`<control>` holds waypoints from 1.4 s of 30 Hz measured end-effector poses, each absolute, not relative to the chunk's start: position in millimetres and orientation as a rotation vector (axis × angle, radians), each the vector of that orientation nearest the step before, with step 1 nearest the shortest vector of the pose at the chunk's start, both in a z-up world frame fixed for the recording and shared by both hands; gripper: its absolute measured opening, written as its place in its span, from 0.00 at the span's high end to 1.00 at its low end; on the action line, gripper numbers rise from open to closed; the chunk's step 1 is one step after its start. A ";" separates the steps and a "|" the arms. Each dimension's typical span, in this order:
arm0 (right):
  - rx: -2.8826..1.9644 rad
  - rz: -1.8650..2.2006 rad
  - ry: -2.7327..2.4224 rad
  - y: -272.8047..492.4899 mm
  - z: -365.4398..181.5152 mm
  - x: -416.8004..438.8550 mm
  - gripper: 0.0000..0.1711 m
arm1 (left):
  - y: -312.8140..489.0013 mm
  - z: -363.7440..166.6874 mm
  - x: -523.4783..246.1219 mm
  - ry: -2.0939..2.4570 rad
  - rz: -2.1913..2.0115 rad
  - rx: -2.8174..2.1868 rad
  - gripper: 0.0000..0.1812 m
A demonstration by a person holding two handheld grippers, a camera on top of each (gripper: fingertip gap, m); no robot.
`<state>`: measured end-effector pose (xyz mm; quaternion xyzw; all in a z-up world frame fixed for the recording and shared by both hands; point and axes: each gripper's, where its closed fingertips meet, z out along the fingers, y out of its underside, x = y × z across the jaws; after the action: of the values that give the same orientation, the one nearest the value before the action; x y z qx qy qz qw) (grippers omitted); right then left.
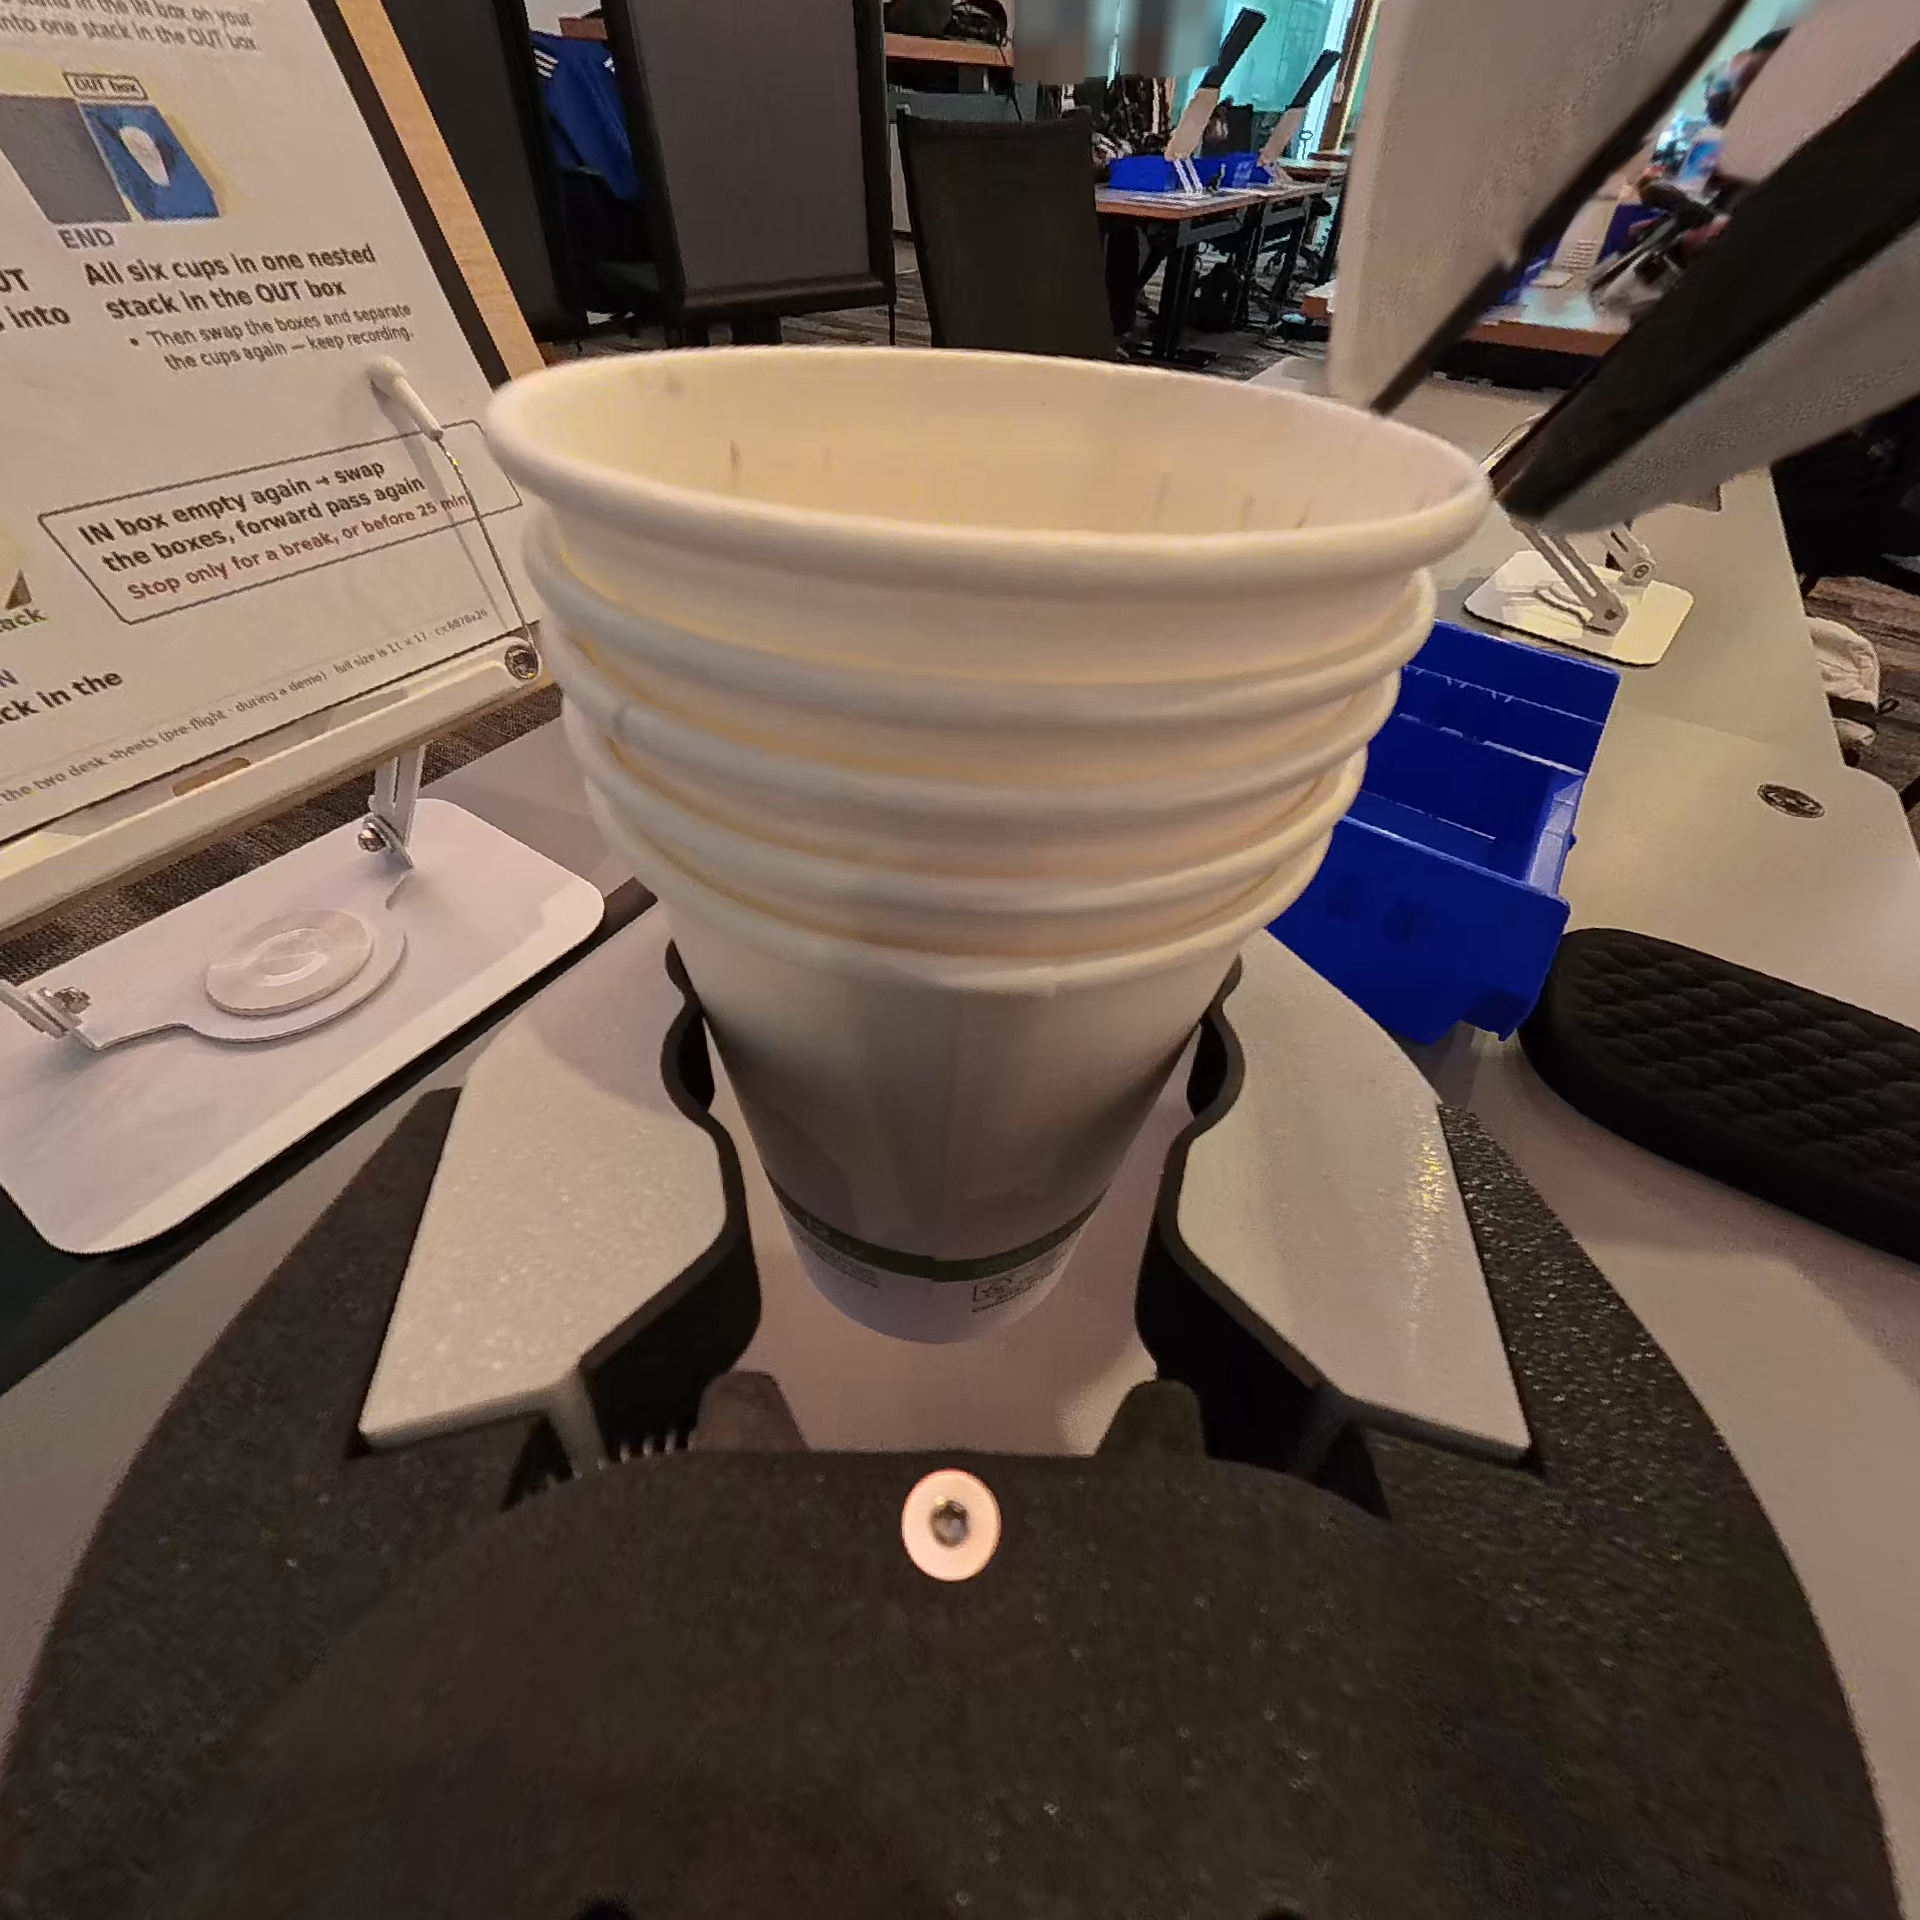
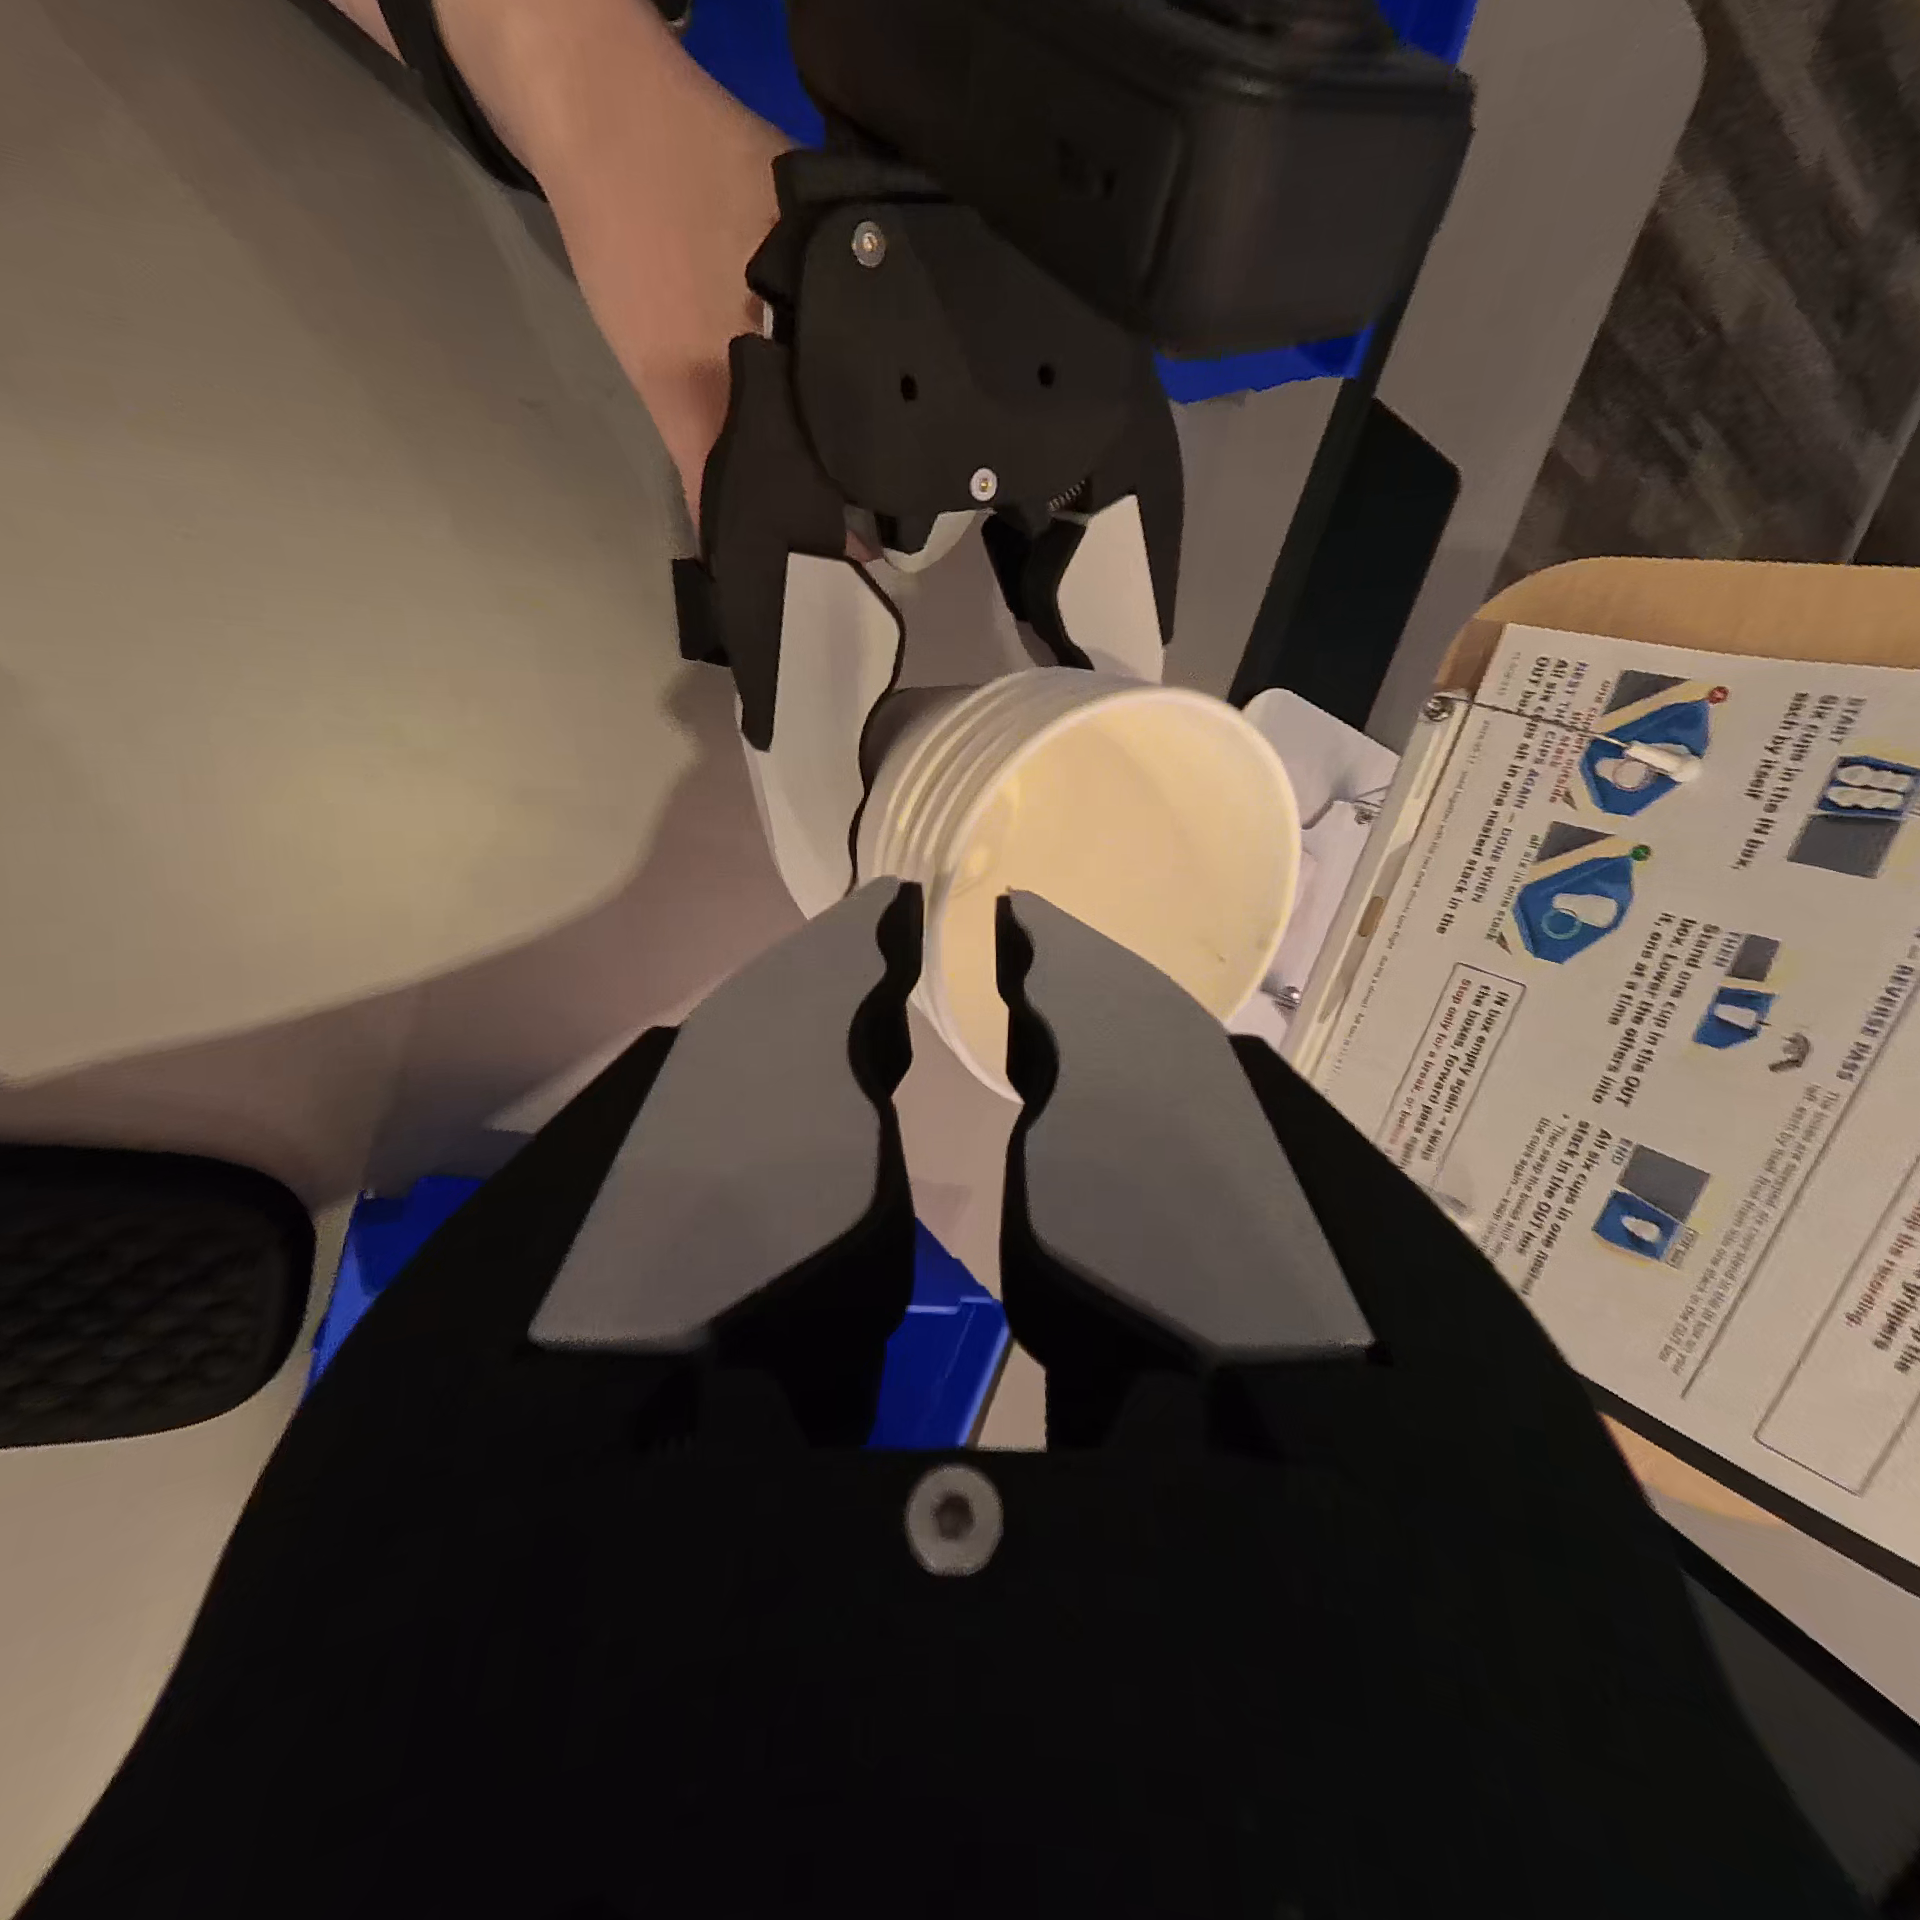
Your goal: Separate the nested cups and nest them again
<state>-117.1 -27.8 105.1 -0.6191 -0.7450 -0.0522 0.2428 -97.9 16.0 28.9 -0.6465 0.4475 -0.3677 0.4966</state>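
The left gripper (image 1: 951, 1049) clamps the nested stack of white paper cups (image 1: 966, 748) by its lowest cup, above the table (image 1: 1704, 831). The right gripper (image 2: 961, 904), jaws slightly parted, apparently straddles the top cup's rim (image 2: 951, 935).

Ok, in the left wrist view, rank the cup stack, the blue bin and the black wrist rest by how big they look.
1. Cup stack, largest, though nearest the camera.
2. and 3. Blue bin and black wrist rest: they look alike, both partly hidden, so unranked.
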 end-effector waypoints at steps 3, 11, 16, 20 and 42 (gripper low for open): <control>-1.700 -0.152 -2.042 -24.5 102.2 -118.0 0.93 | 16.3 29.6 -98.5 1.080 -0.892 -1.567 0.50; -1.731 -0.127 -2.053 -25.7 99.4 -116.6 0.96 | 16.1 30.9 -98.8 1.078 -0.895 -1.564 0.50; -1.748 -0.108 -2.057 -28.1 100.4 -115.7 0.98 | 15.7 31.9 -98.4 1.075 -0.899 -1.557 0.50; -1.722 -0.100 -2.023 -26.8 111.5 -116.1 0.98 | 17.7 31.0 -99.5 1.072 -0.891 -1.562 0.50; -2.039 -0.338 -1.346 -16.5 158.8 103.1 0.98 | 25.9 32.7 -106.6 1.041 -0.897 -1.578 0.50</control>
<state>103.1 -16.5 158.8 -0.7800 -0.5150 -0.1292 0.3312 -106.6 25.9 32.7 -0.6526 0.4307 -0.3712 0.5008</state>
